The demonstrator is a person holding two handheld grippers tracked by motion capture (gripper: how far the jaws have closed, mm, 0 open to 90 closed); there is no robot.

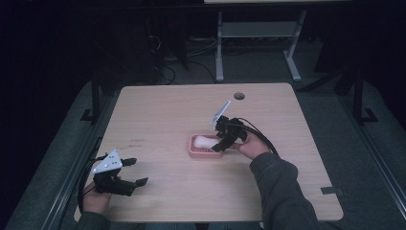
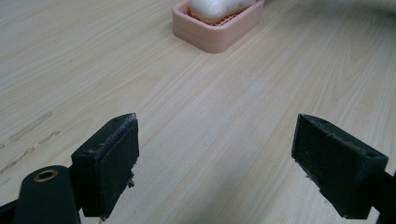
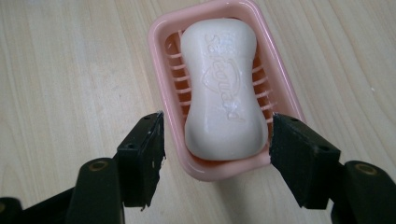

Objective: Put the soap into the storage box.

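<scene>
A white bar of soap (image 3: 222,93) with raised lettering lies in a pink slatted soap dish (image 3: 159,60) near the middle of the wooden table (image 1: 167,105). My right gripper (image 3: 217,135) is open, its jaws standing either side of the dish's near end; the right jaw is at the rim, the left a little apart from it. From above, the right gripper (image 1: 221,143) sits at the right end of the dish (image 1: 194,152) and the soap (image 1: 205,141). My left gripper (image 1: 137,171) rests open and holding nothing near the front left edge, facing the dish (image 2: 219,39).
A round cable hole (image 1: 239,96) is at the table's far side. Behind the table stands a grey desk frame (image 1: 258,33) with cables on the dark floor. Bare wood (image 2: 210,102) lies between the left gripper and the dish.
</scene>
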